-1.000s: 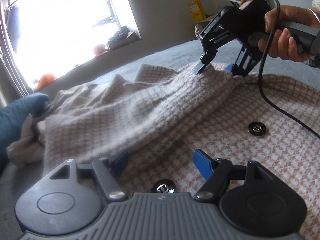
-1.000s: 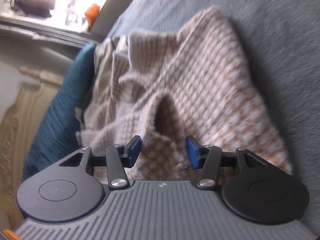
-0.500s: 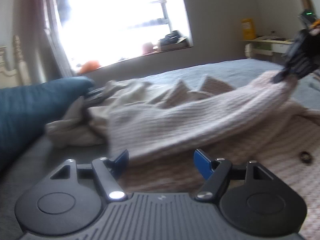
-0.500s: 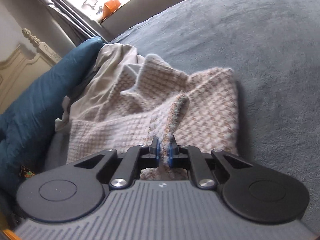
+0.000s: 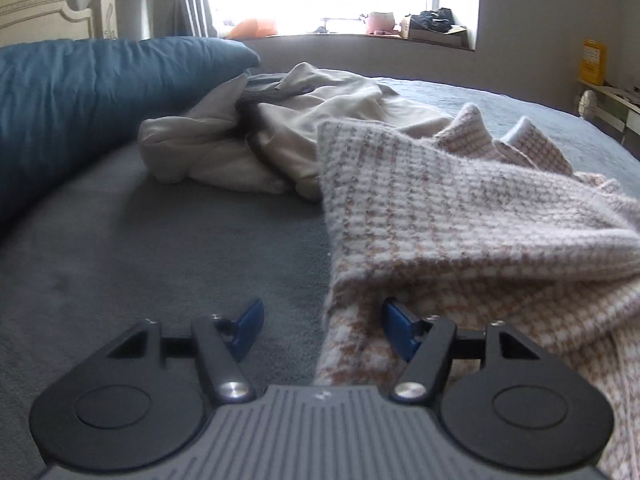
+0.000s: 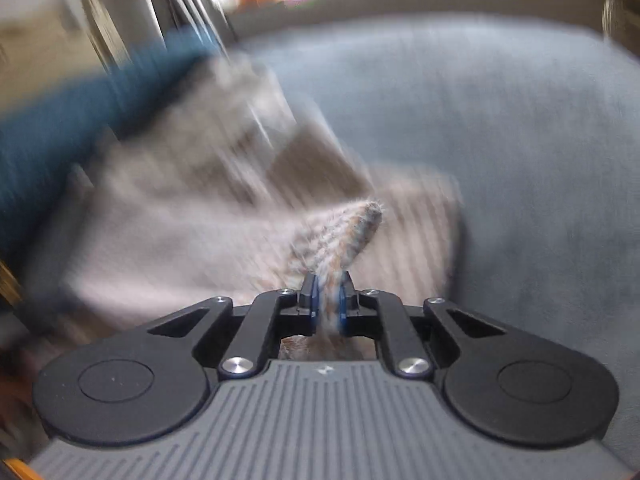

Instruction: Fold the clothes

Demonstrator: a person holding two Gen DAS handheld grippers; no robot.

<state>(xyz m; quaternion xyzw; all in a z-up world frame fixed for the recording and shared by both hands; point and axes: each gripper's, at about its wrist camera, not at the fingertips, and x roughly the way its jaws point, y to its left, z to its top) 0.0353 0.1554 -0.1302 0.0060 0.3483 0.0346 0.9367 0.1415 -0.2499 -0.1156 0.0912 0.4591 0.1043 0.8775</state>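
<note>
Your right hand-held gripper (image 6: 328, 304) is clamped on a pinched ridge of the checked knit jacket (image 5: 460, 208); the fabric sticks out past the pads toward 12 o'clock. That view is badly blurred, so beyond the pinch you get only rough shapes.

Your left hand-held gripper (image 5: 320, 328) has its jaws closing, but the pads aren't pressing on anything. The jacket's near edge lies between them, close to the pad at 3 o'clock; the pad at 9 o'clock sits over bare bed (image 5: 160, 240).

The jacket lies on the bed, bunched, from centre out to 3 o'clock in the left view, one flap lying over the rest, collar points poking up around 1 o'clock. A crumpled beige garment (image 5: 280, 140) sits behind it at 12 o'clock, touching it. A blue pillow (image 5: 100, 100) is at 10 o'clock.

Progress: early. No neat fold visible anywhere. The jacket looks mid-arrangement, gripped at one point only. Left to do: get the second grip, spread or square it up, fold it. The beige piece looks untouched.
</note>
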